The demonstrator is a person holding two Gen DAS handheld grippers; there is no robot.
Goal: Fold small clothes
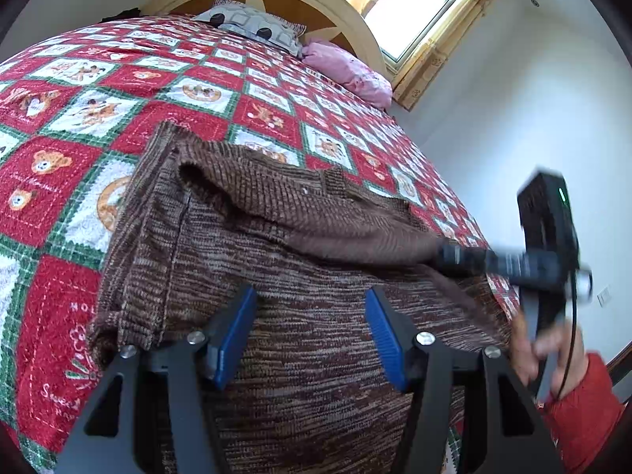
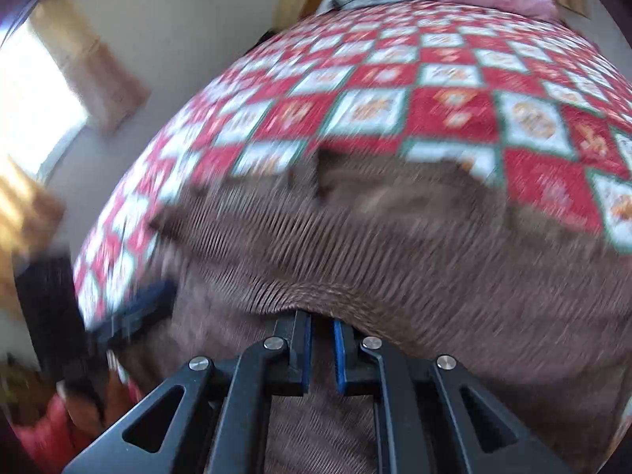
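Under the spread left gripper lies the brown sweater.

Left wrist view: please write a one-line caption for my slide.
Open left gripper above a brown knitted sweater on the patchwork bedspread; right gripper pulls a fold.

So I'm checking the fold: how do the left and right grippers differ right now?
The left gripper stands open above the brown sweater, gripping nothing; the right gripper is shut on a sweater fold. The left view is sharp, the right blurred. Both have blue pads.
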